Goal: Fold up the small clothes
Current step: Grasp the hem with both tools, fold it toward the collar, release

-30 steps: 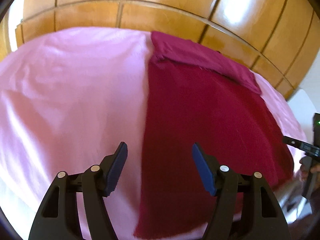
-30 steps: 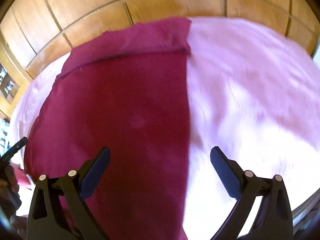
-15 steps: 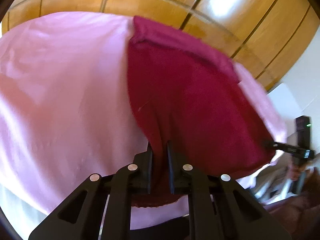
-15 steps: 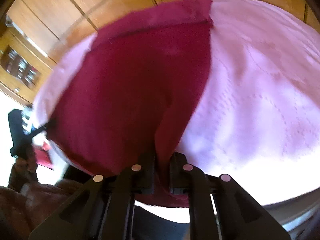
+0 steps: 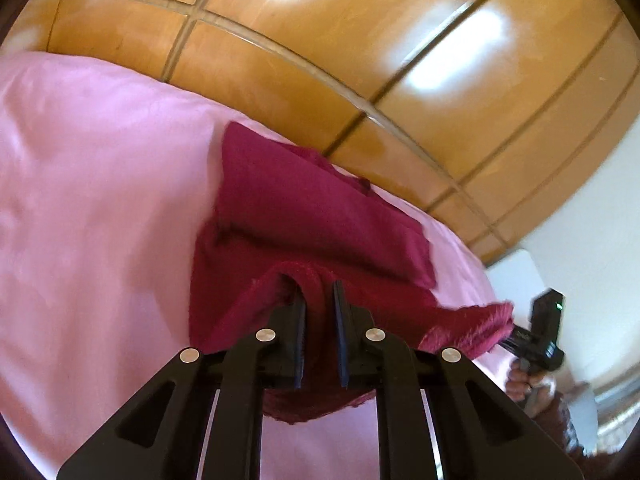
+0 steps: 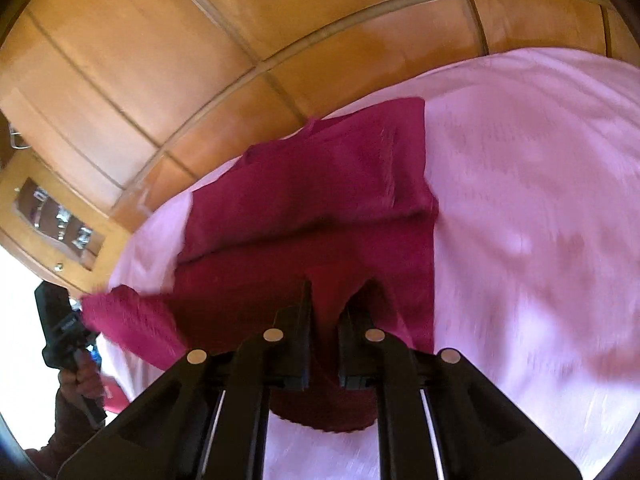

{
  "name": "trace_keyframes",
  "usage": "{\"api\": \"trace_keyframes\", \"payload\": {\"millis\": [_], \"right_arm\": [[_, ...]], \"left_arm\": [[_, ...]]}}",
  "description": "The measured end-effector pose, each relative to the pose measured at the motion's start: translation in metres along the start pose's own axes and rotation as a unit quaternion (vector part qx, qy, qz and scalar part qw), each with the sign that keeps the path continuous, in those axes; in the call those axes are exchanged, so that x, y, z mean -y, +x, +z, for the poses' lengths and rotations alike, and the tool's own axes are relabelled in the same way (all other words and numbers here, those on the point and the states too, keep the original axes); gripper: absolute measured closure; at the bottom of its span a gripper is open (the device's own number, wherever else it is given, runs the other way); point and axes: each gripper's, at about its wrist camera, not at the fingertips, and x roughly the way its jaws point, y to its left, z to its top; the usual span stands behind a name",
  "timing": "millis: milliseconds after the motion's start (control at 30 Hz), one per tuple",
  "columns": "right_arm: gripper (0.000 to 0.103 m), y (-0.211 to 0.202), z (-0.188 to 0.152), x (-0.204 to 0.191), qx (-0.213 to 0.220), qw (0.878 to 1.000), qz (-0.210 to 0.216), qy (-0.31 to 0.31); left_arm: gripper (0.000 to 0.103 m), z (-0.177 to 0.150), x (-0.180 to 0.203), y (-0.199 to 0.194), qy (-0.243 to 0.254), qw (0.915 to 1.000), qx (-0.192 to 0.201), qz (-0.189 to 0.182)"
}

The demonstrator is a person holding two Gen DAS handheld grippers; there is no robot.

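A: What has the left gripper (image 5: 320, 300) got?

B: Its jaws have just been closing and now pinch the near edge of the dark red garment (image 5: 304, 208), a fold of cloth bunched between the pads. That corner is lifted off the pink sheet (image 5: 92, 184).

A: Where does the garment lie?

B: On the bed, its far end folded over near the sheet's far edge, in front of the wooden panelling (image 5: 360, 40).

A: And the right gripper (image 6: 324, 300)?

B: Clamped almost fully together on the other near corner of the same garment (image 6: 312, 200), raised too. The pink sheet (image 6: 540, 200) spreads to its right.
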Motion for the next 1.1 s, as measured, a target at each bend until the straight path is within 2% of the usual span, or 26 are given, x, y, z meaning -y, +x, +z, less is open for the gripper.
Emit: {"api": "trace_keyframes", "payload": {"millis": [33,67,100,133,167,233,267,333,500,533,567,667,700,733,767,833,933,1100], "right_arm": [[0.092,0.007,0.006,0.001,-0.001,1.0,-0.003,0.005],[0.082,0.012,0.014,0.003,-0.001,1.0,-0.005,0.007],[0.069,0.015,0.018,0.004,0.001,1.0,-0.001,0.011],[0.036,0.016,0.023,0.005,0.004,1.0,0.009,0.019],[0.021,0.011,0.025,0.008,0.017,0.999,0.022,0.031],[0.018,-0.001,0.025,0.01,0.035,0.998,0.036,0.038],[0.013,-0.008,0.021,0.013,0.041,0.998,0.042,0.039],[0.01,-0.014,0.011,0.02,0.041,0.998,0.036,0.037],[0.011,-0.01,-0.035,0.039,-0.001,1.0,-0.015,0.022],[0.015,-0.005,-0.038,0.042,-0.008,1.0,-0.021,0.022],[0.026,0.001,-0.044,0.044,-0.014,0.999,-0.024,0.026],[0.05,0.019,-0.053,0.047,-0.017,0.998,-0.036,0.045],[0.053,0.023,-0.052,0.049,-0.015,0.998,-0.039,0.048],[0.061,0.027,-0.051,0.048,-0.013,0.998,-0.047,0.046],[0.074,0.028,-0.051,0.047,-0.011,0.998,-0.054,0.043],[0.084,0.028,-0.05,0.045,-0.014,0.998,-0.045,0.045],[0.088,0.026,-0.055,0.035,-0.023,0.998,-0.048,0.026],[0.089,0.001,-0.081,0.029,-0.054,0.998,-0.041,-0.015]], "left_arm": [[0.09,0.008,-0.003,0.009,-0.01,0.9999,0.001,0.013],[0.078,0.018,-0.007,0.018,-0.023,0.9995,0.001,0.021],[0.06,0.025,-0.012,0.02,-0.035,0.999,0.006,0.027],[0.051,0.03,-0.016,0.021,-0.047,0.9981,0.017,0.036],[0.041,0.034,-0.022,0.018,-0.06,0.9964,0.04,0.044],[0.04,0.034,-0.031,0.013,-0.071,0.9949,0.057,0.045],[0.04,0.03,-0.039,0.011,-0.076,0.9946,0.053,0.046],[0.04,0.016,-0.05,0.011,-0.075,0.995,0.035,0.056],[0.041,-0.025,-0.061,0.017,-0.03,0.998,-0.007,0.054],[0.04,-0.034,-0.058,0.022,-0.022,0.9982,-0.02,0.052],[0.042,-0.036,-0.057,0.028,-0.016,0.998,-0.027,0.055],[0.062,-0.045,-0.042,0.046,0.014,0.9959,-0.04,0.079],[0.077,-0.047,-0.038,0.049,0.025,0.9943,-0.039,0.096],[0.085,-0.048,-0.035,0.051,0.035,0.992,-0.041,0.114],[0.089,-0.049,-0.036,0.049,0.034,0.992,-0.04,0.114],[0.093,-0.052,-0.04,0.041,0.028,0.9931,-0.038,0.107],[0.094,-0.061,-0.039,0.029,0.044,0.9924,-0.039,0.108],[0.094,-0.087,-0.029,0.005,0.063,0.9907,-0.052,0.109]]}}
